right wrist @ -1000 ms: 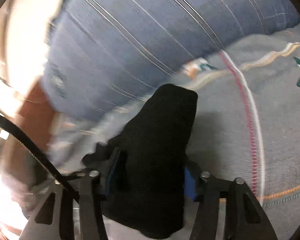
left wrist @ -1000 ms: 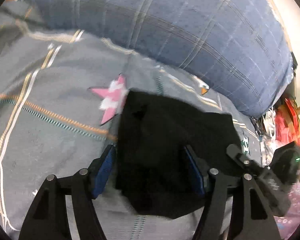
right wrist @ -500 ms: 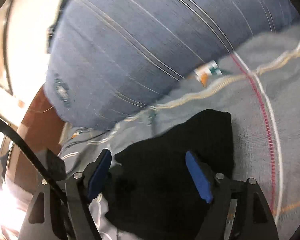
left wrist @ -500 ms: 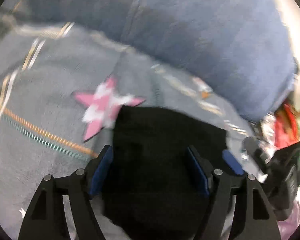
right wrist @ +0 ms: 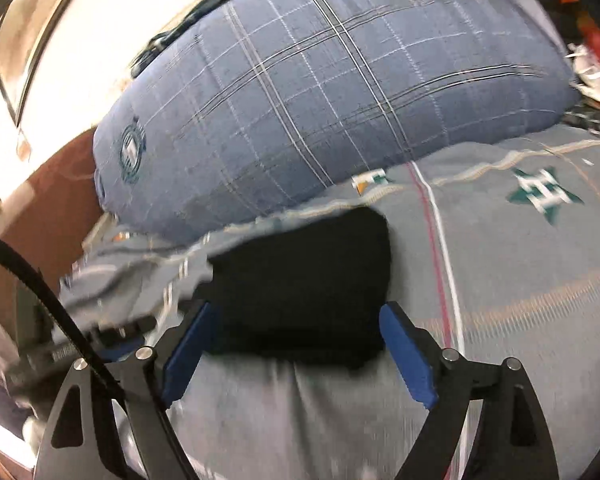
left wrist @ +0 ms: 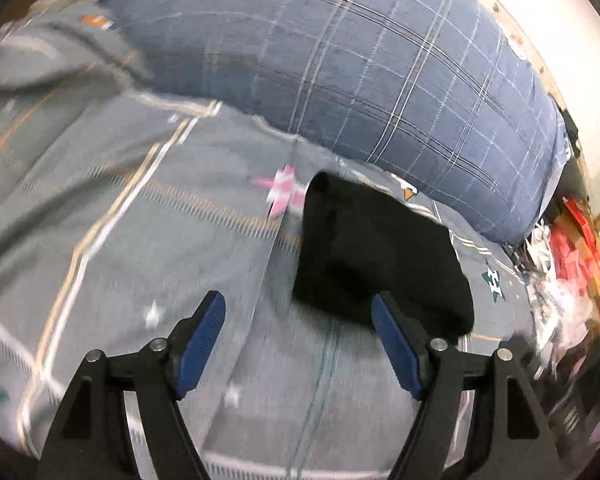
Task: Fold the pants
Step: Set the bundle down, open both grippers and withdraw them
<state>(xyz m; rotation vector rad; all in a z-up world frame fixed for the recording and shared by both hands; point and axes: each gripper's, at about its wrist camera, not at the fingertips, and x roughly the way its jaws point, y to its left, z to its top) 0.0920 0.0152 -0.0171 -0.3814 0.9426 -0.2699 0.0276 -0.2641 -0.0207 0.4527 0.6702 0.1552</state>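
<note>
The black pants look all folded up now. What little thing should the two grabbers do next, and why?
Probably just lift both away. The black fabric pants lie in a compact folded bundle on the grey patterned bedsheet, below the blue plaid pillow. The left gripper and right gripper are both open and hold nothing, so no fold looks left to make.

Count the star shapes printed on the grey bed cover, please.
2 clear ones: a pink star touching the left edge of the black pants, and a green star right of them. Blurred marks on the bed cover may be more.
</note>
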